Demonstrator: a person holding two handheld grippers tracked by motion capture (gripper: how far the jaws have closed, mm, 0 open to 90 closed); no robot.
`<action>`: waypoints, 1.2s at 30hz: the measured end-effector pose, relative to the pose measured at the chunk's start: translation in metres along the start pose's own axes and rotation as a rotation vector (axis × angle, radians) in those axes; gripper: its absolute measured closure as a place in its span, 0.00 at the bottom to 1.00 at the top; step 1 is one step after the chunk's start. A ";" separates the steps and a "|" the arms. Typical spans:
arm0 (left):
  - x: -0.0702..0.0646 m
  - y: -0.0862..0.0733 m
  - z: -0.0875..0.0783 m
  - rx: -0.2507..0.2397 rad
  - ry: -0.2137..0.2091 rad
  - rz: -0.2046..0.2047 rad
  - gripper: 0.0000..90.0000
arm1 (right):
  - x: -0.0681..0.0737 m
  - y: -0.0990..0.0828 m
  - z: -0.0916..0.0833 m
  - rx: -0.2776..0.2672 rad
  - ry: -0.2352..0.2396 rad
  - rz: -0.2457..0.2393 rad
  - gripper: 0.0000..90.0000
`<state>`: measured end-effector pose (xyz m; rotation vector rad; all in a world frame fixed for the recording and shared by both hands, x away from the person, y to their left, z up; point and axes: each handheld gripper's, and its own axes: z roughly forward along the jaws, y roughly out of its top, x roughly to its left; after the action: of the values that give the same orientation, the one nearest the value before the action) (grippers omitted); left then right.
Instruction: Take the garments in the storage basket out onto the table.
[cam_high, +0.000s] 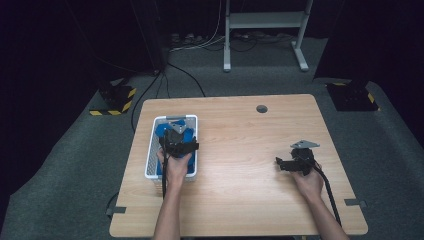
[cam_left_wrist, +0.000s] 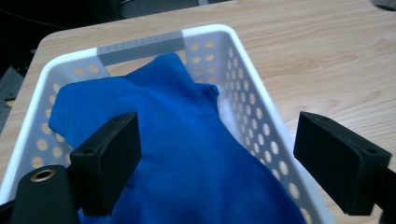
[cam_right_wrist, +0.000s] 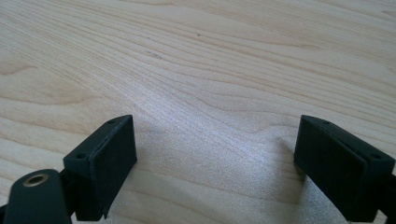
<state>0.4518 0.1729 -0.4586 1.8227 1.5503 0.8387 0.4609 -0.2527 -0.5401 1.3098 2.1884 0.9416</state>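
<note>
Left gripper (cam_left_wrist: 217, 154) jaws wide, hanging over the blue cloth (cam_left_wrist: 177, 154), nothing pinched. Cloth sits bunched in the white basket (cam_left_wrist: 247, 70), left-centre of the high view. Right gripper (cam_right_wrist: 215, 163) also wide, over bare table (cam_right_wrist: 210, 56) at lower right. My worry: the right-hand jaw hangs over the basket rim, so I'd snag plastic or tip the basket.

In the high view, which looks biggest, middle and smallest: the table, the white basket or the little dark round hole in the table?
1. Table
2. White basket
3. Dark round hole
</note>
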 end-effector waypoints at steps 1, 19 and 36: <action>0.001 0.000 0.002 0.008 0.004 0.001 0.17 | 0.000 0.000 0.000 0.000 0.000 0.000 0.14; 0.006 0.001 0.032 0.122 0.039 -0.027 0.19 | 0.000 0.000 0.000 0.000 0.000 0.000 0.14; 0.010 0.001 0.053 0.251 0.002 -0.096 0.27 | 0.000 0.000 0.000 0.000 0.000 0.000 0.14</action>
<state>0.4951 0.1808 -0.4902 1.9011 1.7961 0.6250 0.4608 -0.2525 -0.5401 1.3093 2.1880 0.9418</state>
